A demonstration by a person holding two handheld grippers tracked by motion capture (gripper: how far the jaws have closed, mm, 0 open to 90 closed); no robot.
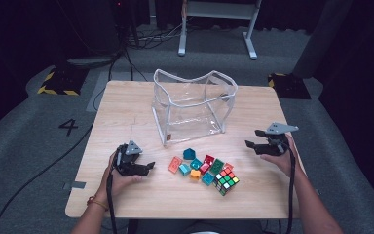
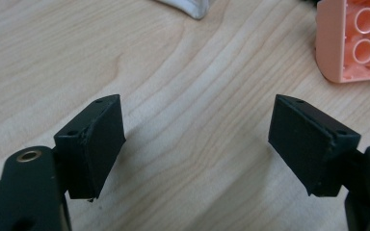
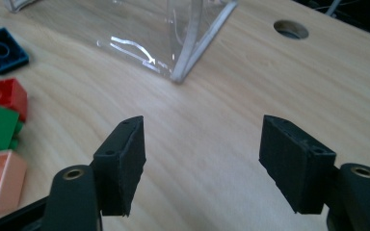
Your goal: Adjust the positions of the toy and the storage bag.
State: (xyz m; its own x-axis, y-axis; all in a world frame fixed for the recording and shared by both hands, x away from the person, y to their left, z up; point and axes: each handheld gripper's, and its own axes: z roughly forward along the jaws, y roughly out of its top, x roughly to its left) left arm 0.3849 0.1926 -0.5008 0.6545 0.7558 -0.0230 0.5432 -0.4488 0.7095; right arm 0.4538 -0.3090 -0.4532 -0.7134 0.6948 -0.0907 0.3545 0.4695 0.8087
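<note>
The left gripper (image 1: pixel 146 167) at lower left has its jaws apart, holding nothing. The right gripper (image 1: pixel 254 139) (middle right) is also parted and empty, with the bricks (image 1: pixel 199 167) between them.

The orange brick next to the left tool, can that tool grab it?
Probably yes. The left tool is open and empty, and only bare table lies between it and the orange brick.
</note>
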